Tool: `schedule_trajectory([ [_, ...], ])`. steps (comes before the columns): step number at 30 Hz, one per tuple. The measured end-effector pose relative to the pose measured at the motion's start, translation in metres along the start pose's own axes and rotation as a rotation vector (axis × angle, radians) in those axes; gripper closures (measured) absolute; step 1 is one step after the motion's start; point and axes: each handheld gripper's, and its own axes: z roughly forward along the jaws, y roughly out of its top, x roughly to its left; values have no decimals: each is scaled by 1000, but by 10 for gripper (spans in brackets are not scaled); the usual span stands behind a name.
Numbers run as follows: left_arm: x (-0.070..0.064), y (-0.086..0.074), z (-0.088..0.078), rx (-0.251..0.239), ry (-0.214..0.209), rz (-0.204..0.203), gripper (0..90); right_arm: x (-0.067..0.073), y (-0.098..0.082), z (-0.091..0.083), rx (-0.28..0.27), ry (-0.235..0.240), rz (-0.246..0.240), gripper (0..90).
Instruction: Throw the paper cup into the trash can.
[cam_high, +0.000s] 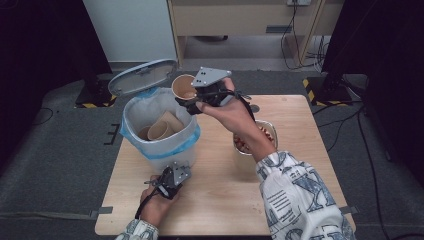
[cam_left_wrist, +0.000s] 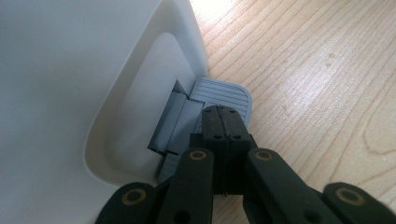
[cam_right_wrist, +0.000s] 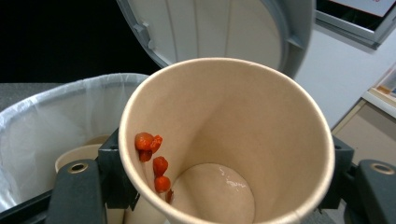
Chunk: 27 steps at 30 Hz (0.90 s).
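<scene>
Right gripper (cam_high: 192, 102) fingers clamp a tan paper cup (cam_right_wrist: 224, 140) at the white lined pedal bin's (cam_high: 160, 145) rim; red bits cling inside and may spill onto the surface. Left gripper (cam_left_wrist: 223, 122), fingers shut empty, presses the grey pedal (cam_left_wrist: 222, 93); slipping drops the lid (cam_high: 142, 76).

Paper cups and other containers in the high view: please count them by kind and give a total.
Paper cups: 3, one in the right gripper, two in the bin
Pedal bin: 1
Bowl behind the right forearm: 1
Total: 5
</scene>
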Motion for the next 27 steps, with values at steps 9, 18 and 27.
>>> schedule_trajectory([
  [9, 0, 0, 0, 0, -1, 0, 899, 9, 5, 19, 6, 34, 2, 281],
  [18, 0, 0, 0, 0, 0, 1, 899, 15, 7, 34, 16, 52, -2, 279],
  [27, 0, 0, 0, -1, -1, -1, 899, 19, 7, 50, 44, 56, 5, 264],
])
